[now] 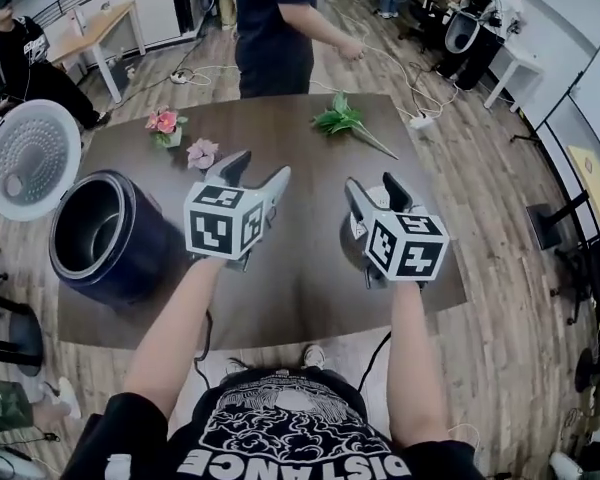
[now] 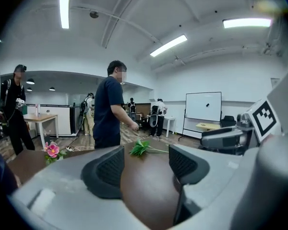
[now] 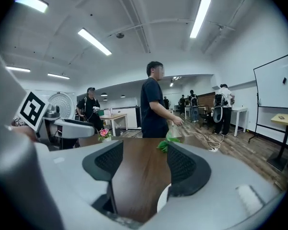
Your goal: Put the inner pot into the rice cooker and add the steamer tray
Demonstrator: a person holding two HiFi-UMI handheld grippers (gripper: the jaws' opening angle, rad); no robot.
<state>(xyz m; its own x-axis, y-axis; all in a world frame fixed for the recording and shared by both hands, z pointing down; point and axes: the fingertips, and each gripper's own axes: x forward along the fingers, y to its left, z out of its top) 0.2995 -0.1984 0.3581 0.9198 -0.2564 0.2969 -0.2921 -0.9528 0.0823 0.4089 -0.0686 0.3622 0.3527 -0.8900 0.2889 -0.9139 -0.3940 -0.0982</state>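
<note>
Here, a brown worktop [image 1: 310, 278] across the middle of the head view, on a wood-plank floor [image 1: 500, 298]. Beyond its far edge, a person in a dark shirt [image 1: 275, 28], standing.

At the worktop's left edge, the dark rice cooker [image 1: 105, 238], mouth open, grey inside wall showing; cannot tell whether the inner pot sits in it. Just to the cooker's left, a white perforated disc [image 1: 30, 158], standing up on edge; cannot tell whether lid or steamer tray, nor whether touching the cooker.

Near the middle, the left gripper [image 1: 262, 165], held above the worktop and well apart from the cooker, jaws spread, only bare wood showing between them. Alongside it, the right gripper [image 1: 372, 183], likewise spread wide and pinching nothing.

Low by the right jaw in the right gripper view, a pale curved rim [image 3: 162, 199] of some white rounded thing, mostly hidden under that gripper; too little showing to name.

Toward the far edge, a green leafy sprig [image 1: 340, 120], lying flat. Toward the far left, a pink flower [image 1: 165, 122] and, just beside it, a second pink flower [image 1: 202, 153], both near the cooker but apart from it.
</note>
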